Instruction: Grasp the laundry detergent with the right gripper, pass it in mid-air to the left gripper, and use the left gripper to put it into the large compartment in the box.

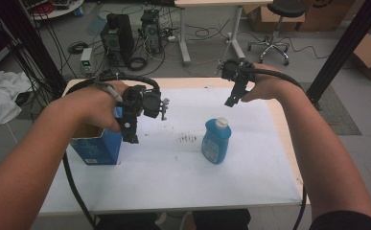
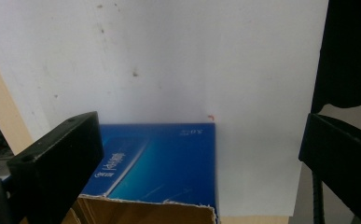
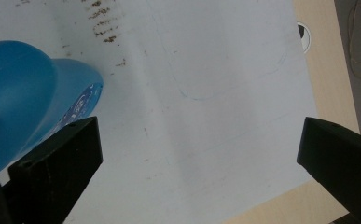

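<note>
A blue cardboard box (image 1: 97, 146) with an open top stands at the left of the table. My left gripper (image 1: 130, 129) hangs just above its right side, jaws pointing down. In the left gripper view the jaws are wide apart and empty, my left gripper (image 2: 201, 135) looking down on the blue box (image 2: 159, 163). A blue bottle (image 1: 216, 140) with a white cap stands mid-table. My right gripper (image 1: 232, 96) hovers above the far edge behind it. In the right gripper view my right gripper (image 3: 199, 135) is open and empty, with the bottle (image 3: 19, 98) at the left.
White paper (image 1: 173, 177) covers the wooden table, with brown stains (image 1: 188, 139) near the middle. Beyond the far edge stand computer towers (image 1: 118, 38), a desk leg and a stool (image 1: 276, 28). A black frame post (image 1: 346, 43) rises at the right.
</note>
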The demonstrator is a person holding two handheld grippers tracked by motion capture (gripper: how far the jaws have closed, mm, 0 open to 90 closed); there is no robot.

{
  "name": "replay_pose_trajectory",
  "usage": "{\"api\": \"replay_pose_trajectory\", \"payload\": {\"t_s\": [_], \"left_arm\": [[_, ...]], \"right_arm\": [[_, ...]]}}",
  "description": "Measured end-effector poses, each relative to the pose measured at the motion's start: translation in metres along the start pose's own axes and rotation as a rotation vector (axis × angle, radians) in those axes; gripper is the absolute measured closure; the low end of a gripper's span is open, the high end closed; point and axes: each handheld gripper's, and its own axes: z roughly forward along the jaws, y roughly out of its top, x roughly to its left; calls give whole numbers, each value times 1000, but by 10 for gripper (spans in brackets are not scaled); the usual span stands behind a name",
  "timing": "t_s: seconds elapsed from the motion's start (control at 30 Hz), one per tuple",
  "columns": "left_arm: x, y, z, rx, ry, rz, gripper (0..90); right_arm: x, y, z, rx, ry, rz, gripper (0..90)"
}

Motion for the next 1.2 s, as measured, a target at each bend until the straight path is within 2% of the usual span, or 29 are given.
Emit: {"api": "replay_pose_trajectory", "payload": {"t_s": [0.2,0.4,0.47,0.8,0.83,0.9,1.0,1.17,1.2], "left_arm": [[-1,0,0,1,6,4,2],[-2,2,3,14,7,11,2],[-2,1,2,-4,9,5,2],[-6,5,1,-4,9,21,2],[-7,7,0,-10,17,34,2],[-8,7,-1,-9,16,28,2],[-11,9,-2,-14,26,41,2],[-16,12,-4,-16,27,43,2],[-16,12,-4,-16,27,43,2]], "right_arm": [[-1,-1,-4,-4,-8,12,0],[-2,-1,-1,4,-13,13,0],[-1,-2,-2,-1,-14,16,0],[1,-11,-4,-14,-14,22,0],[3,-15,-5,-27,-13,26,0],[4,-18,-7,-36,-16,27,0],[7,-25,-9,-56,-13,32,0],[14,-48,-14,-117,-9,41,0],[14,-48,-14,-117,-9,41,0]]}}
